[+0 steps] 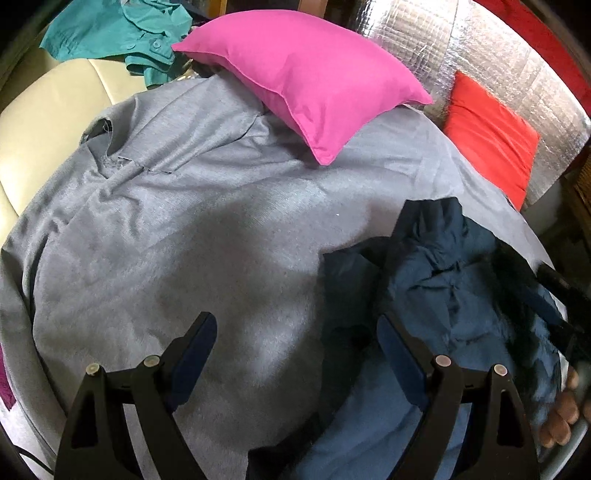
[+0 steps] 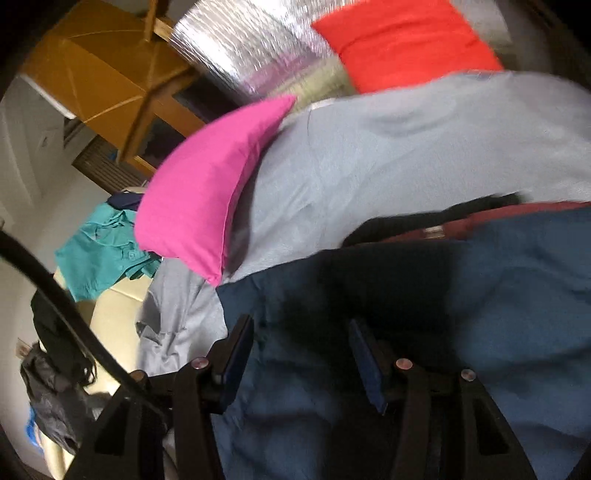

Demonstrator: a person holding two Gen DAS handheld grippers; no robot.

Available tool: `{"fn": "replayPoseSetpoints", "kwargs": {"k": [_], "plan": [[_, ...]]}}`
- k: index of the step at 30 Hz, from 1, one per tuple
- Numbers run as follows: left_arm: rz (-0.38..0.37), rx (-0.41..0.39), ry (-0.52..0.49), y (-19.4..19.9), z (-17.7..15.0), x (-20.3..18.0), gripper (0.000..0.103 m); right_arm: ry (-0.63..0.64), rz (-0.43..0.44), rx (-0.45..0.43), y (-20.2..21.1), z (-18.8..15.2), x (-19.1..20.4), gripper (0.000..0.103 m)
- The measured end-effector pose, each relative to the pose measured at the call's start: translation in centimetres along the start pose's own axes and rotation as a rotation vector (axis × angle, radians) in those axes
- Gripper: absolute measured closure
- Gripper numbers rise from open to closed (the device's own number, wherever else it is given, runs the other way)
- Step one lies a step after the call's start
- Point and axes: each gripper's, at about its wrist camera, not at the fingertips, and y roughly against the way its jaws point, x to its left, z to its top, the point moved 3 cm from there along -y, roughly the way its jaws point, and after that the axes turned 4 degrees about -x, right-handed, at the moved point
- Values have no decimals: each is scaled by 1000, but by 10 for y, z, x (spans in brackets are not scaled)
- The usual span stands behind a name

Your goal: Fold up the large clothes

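Left wrist view: left gripper [image 1: 295, 354] at bottom centre, jaws spread wide, nothing between them, hovering over a grey cloth [image 1: 177, 236] that fills most of the frame. Dark blue jacket [image 1: 443, 295] lies crumpled at lower right on the grey cloth, its left edge under the right-hand finger of that gripper. Fingers of a hand [image 1: 561, 413] show at the right edge beside the jacket. Pink pillow [image 1: 295, 77] sits top centre on the far edge of the grey cloth; red cushion [image 1: 491, 144] at upper right against a silver quilted foil sheet [image 1: 498, 74]. Teal shirt [image 1: 110, 33] bunched at upper left on a cream sofa seat [image 1: 48, 122]. Right wrist view, blurred: right gripper [image 2: 301, 354] at bottom centre, jaws partly apart, jacket [image 2: 498, 295] fabric right below and behind them; cannot tell if the pads pinch it. Pink pillow [image 2: 199, 192] left of centre, red cushion [image 2: 406, 40] at top, teal shirt [image 2: 103, 254] at left, wooden chair [image 2: 110, 74] at upper left.
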Motion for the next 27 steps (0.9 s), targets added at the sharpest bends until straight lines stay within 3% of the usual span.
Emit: {"fn": "replayPoseSetpoints", "kwargs": {"k": [6,9,13,15,17,20,27], "plan": [[17,-17,-49,11,-14,-5,14,6,-70,-99,115,-29,-52,42],[38,-31,-93,14,-23,-6,14,-21,-116,-94,152,-58,-83,42],[142,-22,-171,-2,-41,-1,14,-64,-151,-65,169,-95,-118,42],[134,6,-178,-7,-50,-1,14,-119,-117,-48,165,-109,-134,42],[129,-16,-165,3,-53,4,14,-139,-90,-59,170,-112,-137,42],[84,-71,-110,29,-63,14,14,-160,-18,-91,194,-114,-134,37],[-171,-59,108,64,-93,43,14,-322,7,-199,265,-147,-174,28]]}}
